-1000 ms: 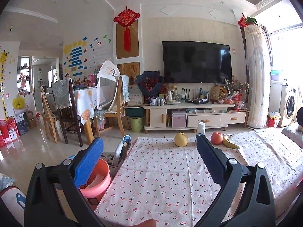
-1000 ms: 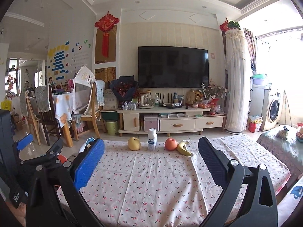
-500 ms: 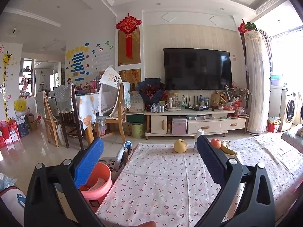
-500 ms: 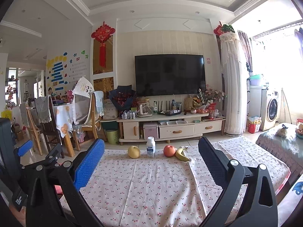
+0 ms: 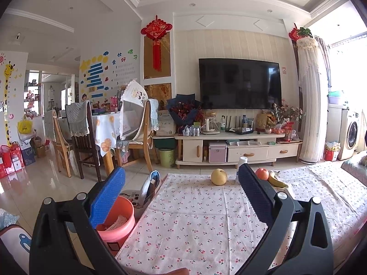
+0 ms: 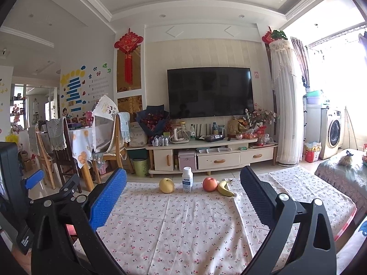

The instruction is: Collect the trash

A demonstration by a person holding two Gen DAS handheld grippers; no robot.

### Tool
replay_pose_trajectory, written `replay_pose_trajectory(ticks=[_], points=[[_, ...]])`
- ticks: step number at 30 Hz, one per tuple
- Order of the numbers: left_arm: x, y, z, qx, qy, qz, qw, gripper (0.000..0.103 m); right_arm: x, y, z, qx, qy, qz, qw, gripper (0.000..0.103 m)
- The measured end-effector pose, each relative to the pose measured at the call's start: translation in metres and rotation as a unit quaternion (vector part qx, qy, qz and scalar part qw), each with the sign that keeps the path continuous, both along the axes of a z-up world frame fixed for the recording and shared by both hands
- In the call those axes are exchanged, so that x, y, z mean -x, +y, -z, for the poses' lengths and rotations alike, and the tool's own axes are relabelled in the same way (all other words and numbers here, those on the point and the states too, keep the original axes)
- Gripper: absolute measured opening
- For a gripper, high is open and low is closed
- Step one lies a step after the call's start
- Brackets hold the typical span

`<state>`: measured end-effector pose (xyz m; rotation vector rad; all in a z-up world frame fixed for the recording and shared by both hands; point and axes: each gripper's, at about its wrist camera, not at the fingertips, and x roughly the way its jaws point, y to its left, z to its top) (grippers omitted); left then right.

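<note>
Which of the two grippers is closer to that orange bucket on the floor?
Left. The left gripper hangs just beside and above the orange bucket at the table's left edge. The right gripper sits farther right, over the tablecloth.

The bench (image 6: 183, 229) is covered in matt printed cloth; beside it, glossy floor tiles (image 5: 34, 190) are seen.

black frames, blue ribbed fingers (image 6: 107, 197), silver screws
</note>
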<state>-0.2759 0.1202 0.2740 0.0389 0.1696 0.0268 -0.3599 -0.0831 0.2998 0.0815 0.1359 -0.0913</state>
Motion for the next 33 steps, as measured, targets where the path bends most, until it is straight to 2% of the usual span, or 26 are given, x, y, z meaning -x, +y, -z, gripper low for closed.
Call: replay_pose_trajectory(ticks=[11, 20, 29, 33], points=[[-0.028, 0.000, 0.015, 0.002, 0.023, -0.003, 0.9997, 0.099, -0.022, -0.003, 0.018, -0.001, 0.012, -0.009, 1.000, 0.098], [-0.070, -0.009, 0.046, -0.005, 0.069, 0.002, 0.9976, 0.099, -0.058, -0.011, 0.047, -0.007, 0.036, -0.018, 0.999, 0.098], [-0.116, -0.036, 0.088, -0.034, 0.109, 0.013, 0.9934, 0.099, -0.117, -0.034, 0.093, -0.034, 0.095, -0.009, 0.995, 0.098], [-0.150, -0.052, 0.121, -0.038, 0.160, 0.021, 0.9861, 0.099, -0.160, -0.058, 0.126, -0.069, 0.149, 0.005, 0.986, 0.098]])
